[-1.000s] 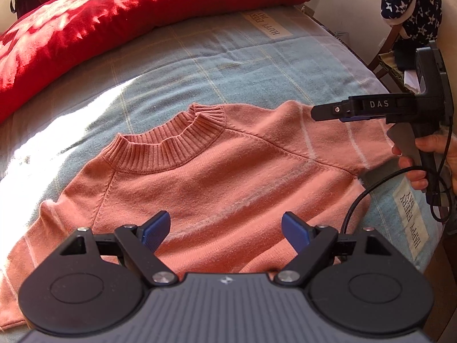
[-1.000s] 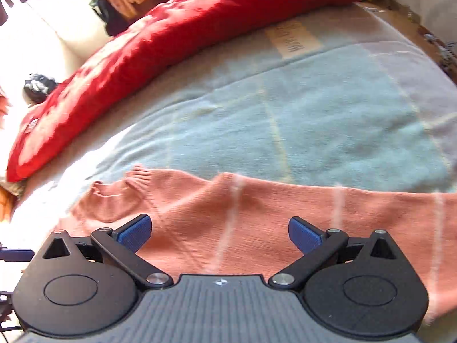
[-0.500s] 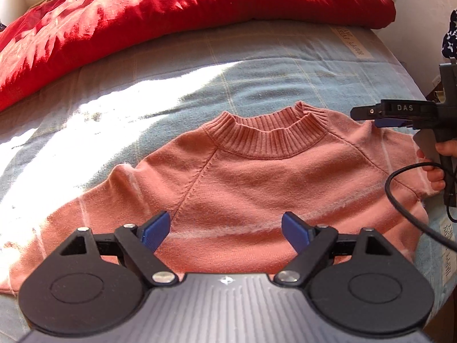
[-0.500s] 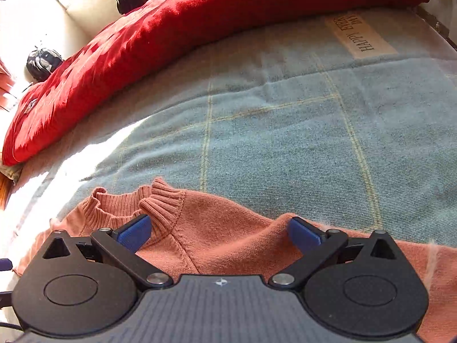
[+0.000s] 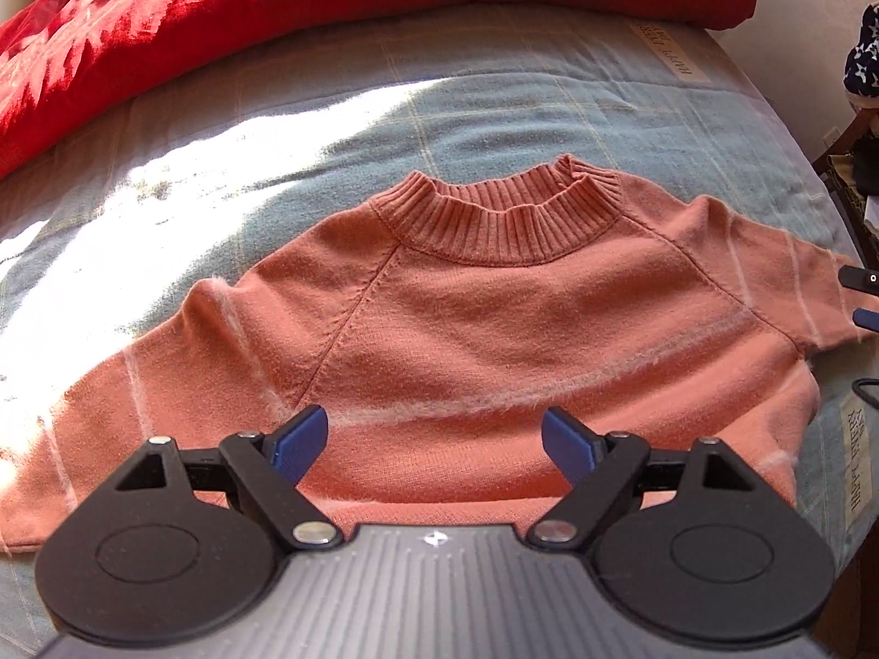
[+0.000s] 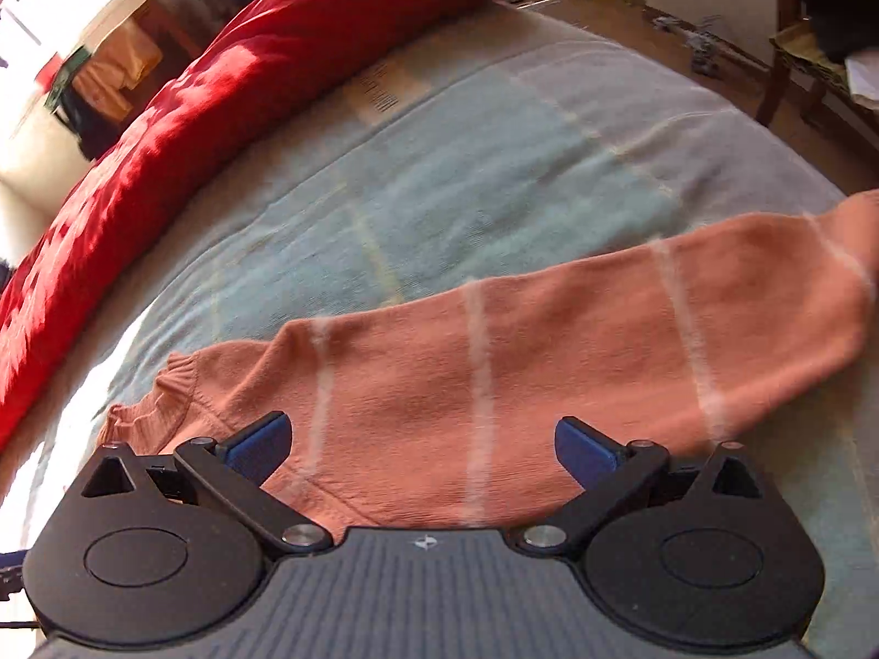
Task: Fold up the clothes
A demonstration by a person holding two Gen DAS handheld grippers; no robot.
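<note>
A salmon-pink knit sweater [image 5: 494, 329] with thin white stripes lies flat on the bed, its ribbed collar [image 5: 497, 219] pointing away from me. My left gripper [image 5: 434, 442] hovers open over the lower body of the sweater, nothing between its blue pads. In the right wrist view, the sweater's right sleeve [image 6: 549, 351] stretches out to the right across the blanket. My right gripper [image 6: 423, 447] stands open above the sleeve near the shoulder, holding nothing. Its fingertips [image 5: 865, 296] just show at the right edge of the left wrist view.
The bed carries a pale blue checked blanket [image 5: 494, 110] with a sunlit patch on the left. A red duvet [image 5: 274, 11] is bunched along the far side. A wooden chair [image 6: 796, 66] and dark star-patterned cloth [image 5: 862, 55] stand beyond the bed's right edge.
The left wrist view has shifted so the sweater now sits centred under the left gripper. The right gripper swung left toward the collar, then back right over the sleeve. Both stayed open.
</note>
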